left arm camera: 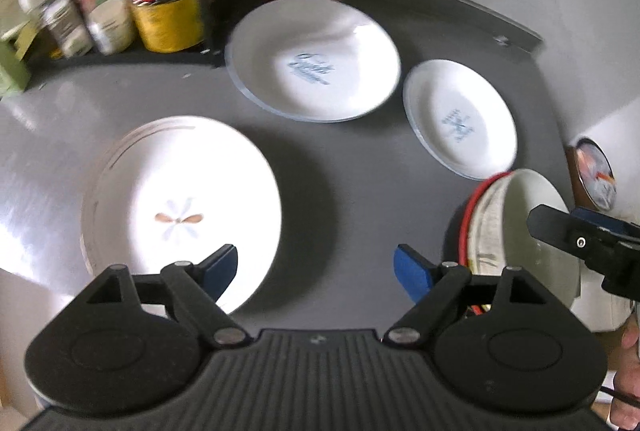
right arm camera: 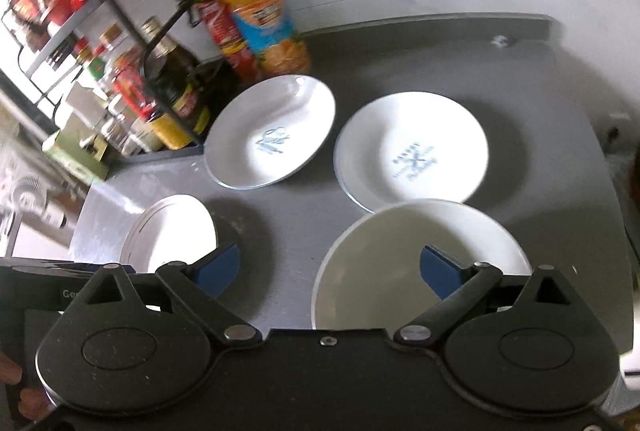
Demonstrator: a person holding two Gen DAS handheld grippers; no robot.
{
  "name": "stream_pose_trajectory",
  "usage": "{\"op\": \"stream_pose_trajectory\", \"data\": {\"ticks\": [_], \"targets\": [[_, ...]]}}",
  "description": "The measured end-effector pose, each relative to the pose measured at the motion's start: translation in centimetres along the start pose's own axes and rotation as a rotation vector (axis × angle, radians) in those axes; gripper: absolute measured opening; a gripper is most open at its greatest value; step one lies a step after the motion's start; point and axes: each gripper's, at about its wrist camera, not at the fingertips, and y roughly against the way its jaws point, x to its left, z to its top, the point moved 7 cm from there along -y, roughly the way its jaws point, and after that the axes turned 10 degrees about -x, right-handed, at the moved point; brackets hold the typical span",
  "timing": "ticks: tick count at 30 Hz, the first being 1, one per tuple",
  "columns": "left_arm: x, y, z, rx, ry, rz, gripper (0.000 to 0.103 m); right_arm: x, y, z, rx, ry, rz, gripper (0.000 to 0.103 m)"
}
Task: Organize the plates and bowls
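both grippers, left gripper and right gripper, gape empty; the glossy, breakable bowl beneath the right wants a rim pinch.

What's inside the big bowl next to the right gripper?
The bowl looks empty: only its plain pale inside shows. The right gripper, open above it, covers the near part, so that bit cannot be seen.

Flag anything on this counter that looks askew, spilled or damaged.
Only the red-rimmed bowl stands out: in the left wrist view it looks tipped on edge rather than flat. The three plates lie flat and apart; no spill or chip is visible, though blur hides detail.
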Motion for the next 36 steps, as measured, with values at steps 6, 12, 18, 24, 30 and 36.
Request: {"op": "stream_pose_trajectory", "data": {"ticks": [6,12,18,24,30,36], "targets": [[2.5,0.7,-0.2,-0.011,0.070,0.063,0.084,2.4,-1.7,0.4,0.025,0.077,0.048,0.098],[5.0,1.7,-0.2,-0.016,0.150,0.116,0.084,4.7,-3.0,0.3,0.054,0.169,0.082,0.098],[7.4,2.6,0.4,-0.030,0.182,0.160,0.084,6.3,-3.8,0.4,0.067,0.223,0.106,0.098],[9.2,2.4,1.5,-0.026,0.207,0.152,0.084,7.4,-4.0,0.2,0.073,0.228,0.094,0.098],[10.5,1.6,3.0,-0.029,0.178,0.138,0.084,8.6,-4.5,0.2,0.062,0.223,0.059,0.098],[11.9,0.2,5.1,-0.045,0.132,0.095,0.084,9.4,-5.5,1.0,0.055,0.117,0.031,0.098]]}}
